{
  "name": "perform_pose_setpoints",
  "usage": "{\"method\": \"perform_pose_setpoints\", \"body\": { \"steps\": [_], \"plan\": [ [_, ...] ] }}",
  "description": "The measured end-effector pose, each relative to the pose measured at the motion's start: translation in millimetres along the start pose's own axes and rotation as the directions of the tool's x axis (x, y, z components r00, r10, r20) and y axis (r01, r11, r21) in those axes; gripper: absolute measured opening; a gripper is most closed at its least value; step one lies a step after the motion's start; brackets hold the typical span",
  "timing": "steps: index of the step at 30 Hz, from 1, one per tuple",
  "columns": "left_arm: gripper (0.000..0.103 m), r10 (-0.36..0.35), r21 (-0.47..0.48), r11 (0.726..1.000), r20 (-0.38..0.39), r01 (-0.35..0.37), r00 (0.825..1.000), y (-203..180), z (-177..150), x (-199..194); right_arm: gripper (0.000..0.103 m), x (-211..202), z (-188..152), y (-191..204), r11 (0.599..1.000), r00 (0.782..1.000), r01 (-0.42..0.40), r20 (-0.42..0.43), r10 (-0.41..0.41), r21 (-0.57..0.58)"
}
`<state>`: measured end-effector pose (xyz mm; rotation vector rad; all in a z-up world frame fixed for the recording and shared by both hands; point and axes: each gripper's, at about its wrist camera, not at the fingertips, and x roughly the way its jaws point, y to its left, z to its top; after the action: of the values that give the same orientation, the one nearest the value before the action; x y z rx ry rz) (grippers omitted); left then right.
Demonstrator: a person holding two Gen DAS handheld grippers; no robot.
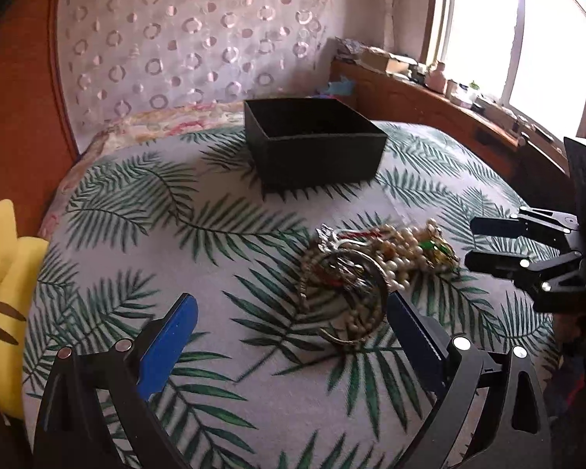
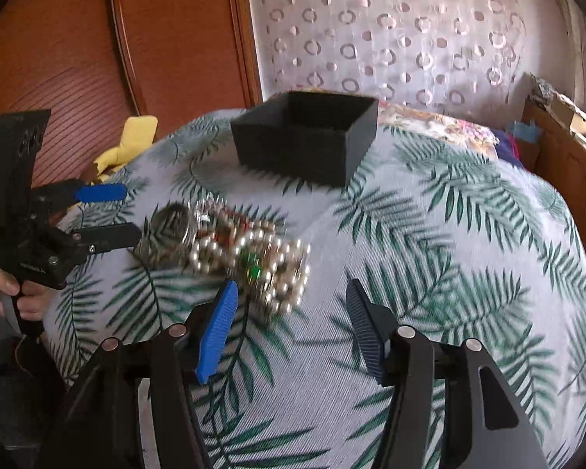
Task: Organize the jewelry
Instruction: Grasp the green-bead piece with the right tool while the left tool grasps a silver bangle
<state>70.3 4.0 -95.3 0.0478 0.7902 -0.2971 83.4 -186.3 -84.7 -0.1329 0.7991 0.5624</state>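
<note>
On the bedspread (image 1: 144, 211): one jewelry heap (image 1: 371, 269) (tangled); one black box (image 1: 312, 140); both grippers' fingers (image 1: 168, 336) apart, empty.

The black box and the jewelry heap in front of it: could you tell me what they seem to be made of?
Black box: probably rigid card or a fabric-covered board, matte, judging by the thin straight walls with no shine.
Jewelry heap: mostly pearl-like beads, glossy cream, real or imitation I cannot tell; a silvery metal bangle with bright reflections; and a green glassy stone.

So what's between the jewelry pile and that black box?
Nothing: only bare leaf-print cover separates the jewelry pile from the black box, in both wrist views.
</note>
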Motion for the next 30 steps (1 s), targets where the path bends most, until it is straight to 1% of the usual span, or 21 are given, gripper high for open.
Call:
{"method": "perform_pose_setpoints", "body": {
  "steps": [2, 7, 13, 18, 19, 20, 21, 23, 26, 30],
  "plan": [
    [0.094, -0.002, 0.018, 1.0, -0.008, 0.003, 1.0, -5, 0, 2, 0.06, -5, -3, 2, 1.0, 1.0, 0.005, 0.016, -0.005, -0.004],
    [0.094, -0.017, 0.044, 0.999, -0.034, 0.019, 0.999, -20, 2, 10, 0.06, -4, -11, 9, 0.999, 1.0, 0.031, 0.003, -0.031, -0.019],
    [0.094, 0.019, 0.088, 0.996, -0.07, -0.013, 0.997, -33, 5, 25, 0.06, -8, -16, 13, 0.998, 0.998, 0.053, 0.03, -0.052, -0.023],
    [0.093, 0.03, 0.075, 0.997, -0.075, -0.024, 0.997, -28, 8, 29, 0.06, -11, -17, 9, 1.0, 0.999, 0.029, 0.039, -0.029, 0.007],
    [0.09, 0.031, 0.076, 0.997, -0.072, -0.025, 0.997, -28, 7, 29, 0.06, -11, -17, 8, 1.0, 0.999, 0.024, 0.039, -0.025, 0.014],
    [0.081, 0.032, 0.081, 0.996, -0.069, -0.026, 0.997, -29, 7, 28, 0.06, -11, -17, 7, 1.0, 0.999, 0.018, 0.038, -0.019, 0.02],
    [0.07, 0.033, 0.084, 0.996, -0.069, -0.028, 0.997, -29, 7, 28, 0.06, -11, -16, 7, 1.0, 0.999, 0.014, 0.037, -0.015, 0.023],
    [0.057, 0.011, 0.08, 0.997, -0.07, -0.005, 0.997, -29, 6, 27, 0.06, -11, -15, 7, 1.0, 0.999, 0.012, 0.037, -0.013, 0.026],
    [0.057, 0.006, 0.077, 0.997, -0.045, -0.003, 0.999, -27, 3, 19, 0.06, -10, -15, 8, 1.0, 0.999, 0.012, 0.035, -0.013, 0.022],
    [0.057, -0.003, 0.044, 0.999, -0.013, 0.004, 1.0, -19, -1, 3, 0.06, -10, -14, 9, 1.0, 0.999, 0.021, 0.027, -0.021, 0.001]
  ]
}}
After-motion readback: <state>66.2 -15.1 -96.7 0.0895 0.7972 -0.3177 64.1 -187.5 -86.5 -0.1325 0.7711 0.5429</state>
